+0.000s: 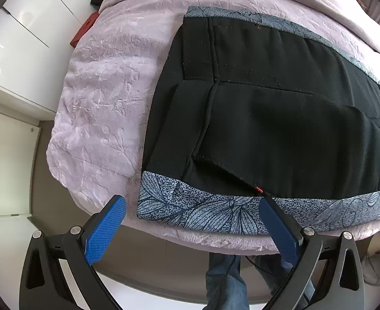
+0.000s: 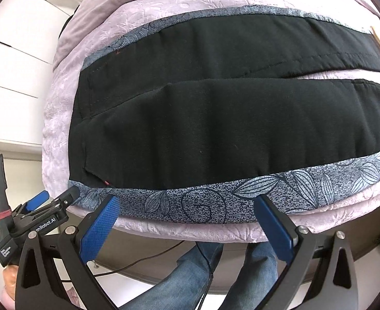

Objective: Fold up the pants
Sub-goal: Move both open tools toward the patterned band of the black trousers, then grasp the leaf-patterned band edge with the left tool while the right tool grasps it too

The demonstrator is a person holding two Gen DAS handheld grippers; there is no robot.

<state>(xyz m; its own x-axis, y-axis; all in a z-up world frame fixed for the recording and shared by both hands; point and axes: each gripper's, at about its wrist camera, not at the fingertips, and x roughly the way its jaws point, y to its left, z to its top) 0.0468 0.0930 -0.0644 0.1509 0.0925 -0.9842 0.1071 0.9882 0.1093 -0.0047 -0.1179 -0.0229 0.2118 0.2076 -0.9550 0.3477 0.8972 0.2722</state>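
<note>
Black pants (image 1: 280,118) with grey-blue leaf-print side stripes (image 1: 203,211) lie flat on a lilac bed cover, waistband to the left, legs running right. They also show in the right wrist view (image 2: 215,129), the two legs slightly apart at the right. My left gripper (image 1: 192,204) is open, just short of the near stripe at the waist corner, touching nothing. My right gripper (image 2: 186,201) is open over the near stripe (image 2: 203,206) further along the leg, holding nothing. The left gripper also shows in the right wrist view (image 2: 50,200) at the lower left.
The lilac bed cover (image 1: 99,108) drops off at its near edge (image 2: 190,232). White cabinets (image 1: 22,38) stand to the left. A red object (image 1: 84,29) lies by the bed's far left. The person's jeans-clad legs (image 2: 203,271) and a cable are below the bed edge.
</note>
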